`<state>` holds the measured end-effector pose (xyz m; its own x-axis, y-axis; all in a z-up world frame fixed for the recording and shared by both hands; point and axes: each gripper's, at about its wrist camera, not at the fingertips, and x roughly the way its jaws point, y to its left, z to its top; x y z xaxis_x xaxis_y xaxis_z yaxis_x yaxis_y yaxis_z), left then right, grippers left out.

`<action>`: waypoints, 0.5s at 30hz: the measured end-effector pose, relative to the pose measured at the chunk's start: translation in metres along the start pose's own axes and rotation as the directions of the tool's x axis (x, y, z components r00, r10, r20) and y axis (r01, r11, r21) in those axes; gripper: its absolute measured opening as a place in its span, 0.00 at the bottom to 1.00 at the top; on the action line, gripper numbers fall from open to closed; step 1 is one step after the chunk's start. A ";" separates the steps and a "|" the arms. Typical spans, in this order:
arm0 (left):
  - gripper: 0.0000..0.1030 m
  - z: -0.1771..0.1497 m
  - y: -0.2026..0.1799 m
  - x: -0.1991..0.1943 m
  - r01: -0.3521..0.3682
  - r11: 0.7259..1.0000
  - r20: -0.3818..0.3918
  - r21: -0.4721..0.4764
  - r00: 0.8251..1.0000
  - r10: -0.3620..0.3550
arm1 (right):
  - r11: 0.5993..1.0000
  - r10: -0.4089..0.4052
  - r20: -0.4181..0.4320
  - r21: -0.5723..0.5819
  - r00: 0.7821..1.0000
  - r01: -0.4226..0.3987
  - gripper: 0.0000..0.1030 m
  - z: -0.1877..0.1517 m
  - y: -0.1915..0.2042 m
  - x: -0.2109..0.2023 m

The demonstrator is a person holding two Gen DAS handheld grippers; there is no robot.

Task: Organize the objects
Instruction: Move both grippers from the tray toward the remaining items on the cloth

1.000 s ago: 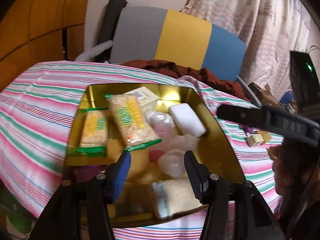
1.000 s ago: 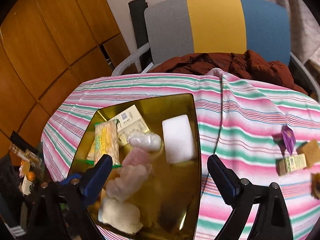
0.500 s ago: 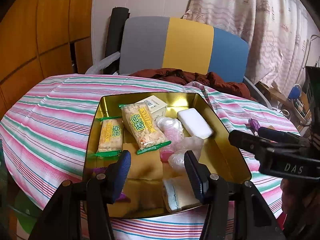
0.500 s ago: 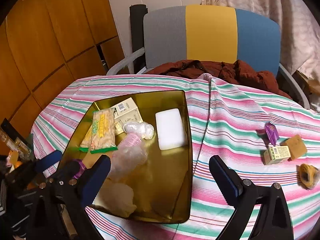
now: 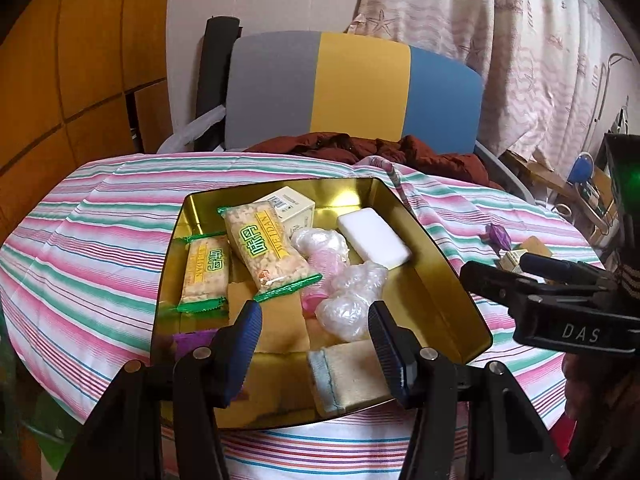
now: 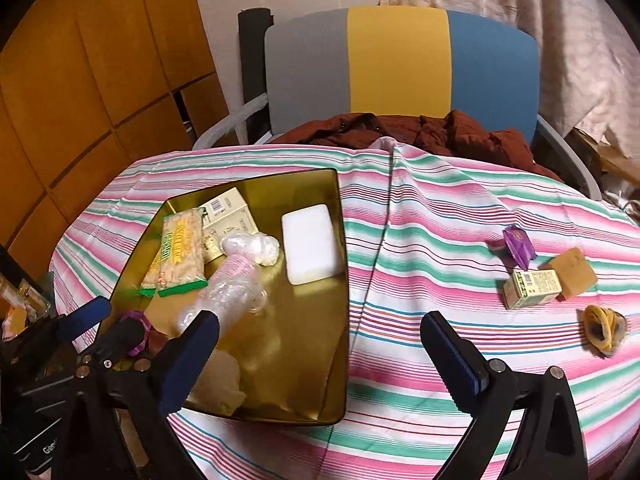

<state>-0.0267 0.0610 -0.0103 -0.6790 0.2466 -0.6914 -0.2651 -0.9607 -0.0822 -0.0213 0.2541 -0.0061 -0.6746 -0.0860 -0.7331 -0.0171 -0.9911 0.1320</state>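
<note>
A gold tin tray [image 5: 280, 185] [image 6: 304, 340] sits on the striped tablecloth. It holds two green-edged snack bars [image 5: 266, 252] [image 6: 180, 248], a cream box [image 5: 290, 206], a white block [image 5: 374, 238] [image 6: 310, 244], crumpled clear plastic wraps [image 5: 352, 292] [image 6: 236, 284] and a sponge [image 5: 348, 376]. My left gripper [image 5: 316, 320] hangs open over the tray's near end, holding nothing. My right gripper [image 6: 318, 320] is open above the tray's right rim, also holding nothing. On the cloth to the right lie a purple wrapper [image 6: 518, 246], a small green box [image 6: 532, 288], a brown block [image 6: 574, 272] and a yellow-black bundle [image 6: 602, 330].
A grey, yellow and blue chair [image 6: 400, 68] stands behind the table with a rust-red jacket [image 6: 420, 128] on its seat. Wooden panels are at the left, a curtain at the back right. A fold in the cloth [image 6: 380, 240] runs beside the tray.
Both grippers have drawn back from the tray, so more of the table shows. The right gripper has shifted right and toward the near edge. Nothing in the tray has moved.
</note>
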 end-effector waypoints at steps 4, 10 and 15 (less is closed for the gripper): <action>0.54 -0.002 -0.004 0.003 0.000 1.000 -0.011 0.013 1.000 0.000 | 1.000 -0.004 -0.001 0.014 1.000 0.004 0.99 -0.001 -0.006 0.000; 0.54 -0.004 -0.009 0.006 0.012 1.000 -0.022 0.029 1.000 -0.011 | 1.000 -0.025 -0.006 0.018 1.000 0.026 1.00 -0.002 -0.012 0.001; 0.54 -0.006 -0.014 0.008 0.040 0.998 -0.032 0.045 0.999 -0.038 | 0.998 -0.054 -0.013 0.030 0.998 0.055 1.00 -0.003 -0.024 0.001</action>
<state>-0.0246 0.0756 -0.0187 -0.6464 0.2789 -0.7102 -0.3226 -0.9434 -0.0769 -0.0199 0.2774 -0.0121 -0.6631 -0.0333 -0.7478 -0.0760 -0.9909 0.1115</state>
